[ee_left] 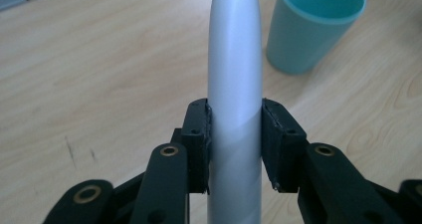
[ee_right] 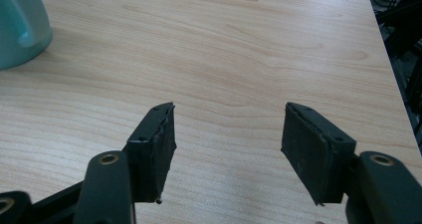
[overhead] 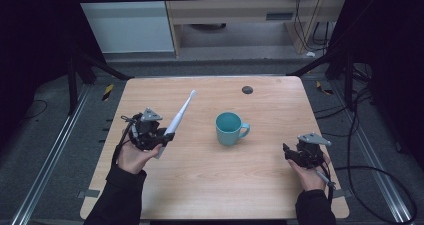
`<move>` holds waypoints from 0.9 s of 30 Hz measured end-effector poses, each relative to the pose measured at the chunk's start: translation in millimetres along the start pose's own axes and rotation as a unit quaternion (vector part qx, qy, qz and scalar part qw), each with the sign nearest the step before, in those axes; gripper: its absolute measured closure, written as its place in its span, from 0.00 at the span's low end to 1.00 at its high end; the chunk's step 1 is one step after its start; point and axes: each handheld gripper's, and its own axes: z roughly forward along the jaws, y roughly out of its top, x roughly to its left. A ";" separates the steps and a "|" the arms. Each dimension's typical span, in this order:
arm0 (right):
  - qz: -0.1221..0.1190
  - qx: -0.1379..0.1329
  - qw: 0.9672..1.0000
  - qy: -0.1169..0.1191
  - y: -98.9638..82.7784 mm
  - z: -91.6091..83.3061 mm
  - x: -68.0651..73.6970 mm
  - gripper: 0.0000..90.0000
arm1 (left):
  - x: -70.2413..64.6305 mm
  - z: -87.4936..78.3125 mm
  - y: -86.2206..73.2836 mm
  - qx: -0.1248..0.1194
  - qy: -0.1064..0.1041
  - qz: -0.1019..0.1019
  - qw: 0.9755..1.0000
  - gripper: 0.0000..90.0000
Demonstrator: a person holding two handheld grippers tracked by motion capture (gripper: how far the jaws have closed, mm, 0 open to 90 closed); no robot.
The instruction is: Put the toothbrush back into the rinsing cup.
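From the high view, my left gripper (overhead: 167,137) sits at about nine o'clock on the wooden table (overhead: 260,185), its jaws clamped on the thick end of a white electric toothbrush (overhead: 177,119), whose slim head slants up toward one o'clock. The teal mug (overhead: 230,128) stands near the table's middle, handle pointing to four o'clock, well apart from the toothbrush. My right gripper (overhead: 286,150) hovers at four o'clock, jaws parted with nothing in them, pointing toward nine. Switching to the left gripper view: both black pads (ee_left: 199,144) press the sides of the silvery-white handle, which runs straight up to twelve o'clock, and the mug stands at one o'clock beyond it. Now the right gripper view: the jaws stand wide apart over bare wood, with the mug's edge at ten o'clock.
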 end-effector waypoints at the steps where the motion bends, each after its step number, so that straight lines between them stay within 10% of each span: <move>1: 0.000 0.000 1.000 0.000 0.0 0.1 0.1 0.41 | -0.4 0.4 4.2 -0.009 0.000 -0.001 1.000 0.74; 27: 0.002 -0.012 1.000 0.003 -0.7 0.6 -0.9 0.37 | -22.0 65.8 83.8 -0.151 -0.027 -0.036 0.988 0.74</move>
